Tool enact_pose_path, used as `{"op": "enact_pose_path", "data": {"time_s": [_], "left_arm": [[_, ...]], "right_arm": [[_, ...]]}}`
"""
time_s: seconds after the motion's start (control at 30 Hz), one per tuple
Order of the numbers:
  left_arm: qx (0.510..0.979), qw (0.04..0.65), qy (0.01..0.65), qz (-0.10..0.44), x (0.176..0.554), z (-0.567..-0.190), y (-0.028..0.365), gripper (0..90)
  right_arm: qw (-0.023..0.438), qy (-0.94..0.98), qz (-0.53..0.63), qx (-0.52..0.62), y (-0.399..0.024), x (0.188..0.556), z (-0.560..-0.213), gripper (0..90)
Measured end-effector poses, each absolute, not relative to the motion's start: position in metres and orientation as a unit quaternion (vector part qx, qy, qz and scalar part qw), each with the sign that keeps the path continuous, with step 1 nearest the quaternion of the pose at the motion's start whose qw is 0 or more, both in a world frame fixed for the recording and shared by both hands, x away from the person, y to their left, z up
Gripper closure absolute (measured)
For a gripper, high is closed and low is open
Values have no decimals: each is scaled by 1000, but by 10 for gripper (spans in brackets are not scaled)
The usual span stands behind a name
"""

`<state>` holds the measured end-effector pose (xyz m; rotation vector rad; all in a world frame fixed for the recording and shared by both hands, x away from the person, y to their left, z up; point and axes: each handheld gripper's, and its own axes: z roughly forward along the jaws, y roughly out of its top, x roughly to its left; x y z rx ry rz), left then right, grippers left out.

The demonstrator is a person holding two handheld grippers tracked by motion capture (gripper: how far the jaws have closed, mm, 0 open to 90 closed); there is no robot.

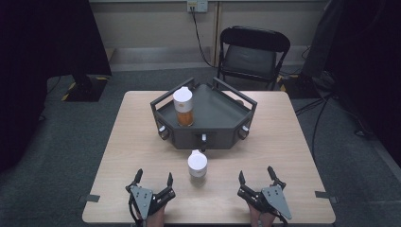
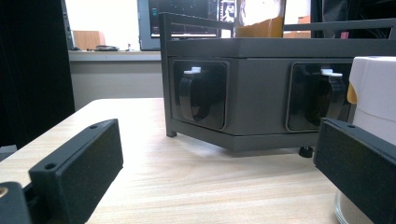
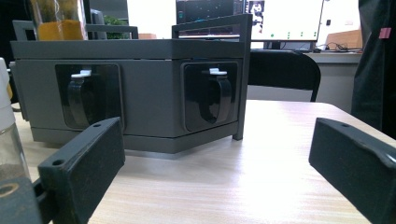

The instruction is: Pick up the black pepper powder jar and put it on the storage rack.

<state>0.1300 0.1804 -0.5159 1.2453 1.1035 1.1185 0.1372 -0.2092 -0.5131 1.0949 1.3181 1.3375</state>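
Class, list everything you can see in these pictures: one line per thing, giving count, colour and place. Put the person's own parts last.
Light wooden square table: one, centre of the floor.
Dark grey angular metal tray with rails and black front knobs: one, on the table's far half.
Clear jar with white lid and orange contents: one, standing in the tray's left part.
White-lidded clear jar: one, on the table in front of the tray.
Black folding chair: one, behind the table.
Left tool: one, black, near edge, jaws open.
Right tool: one, black, near edge, jaws open.
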Motion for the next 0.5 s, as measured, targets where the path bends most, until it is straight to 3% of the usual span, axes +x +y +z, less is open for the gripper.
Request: {"op": "enact_pose_path", "data": {"time_s": [0.5], "left_arm": [[522,536,466,472,130,-516,179,6]], "right_arm": [[457,548,551,432,-210,138,-505,0]]}}
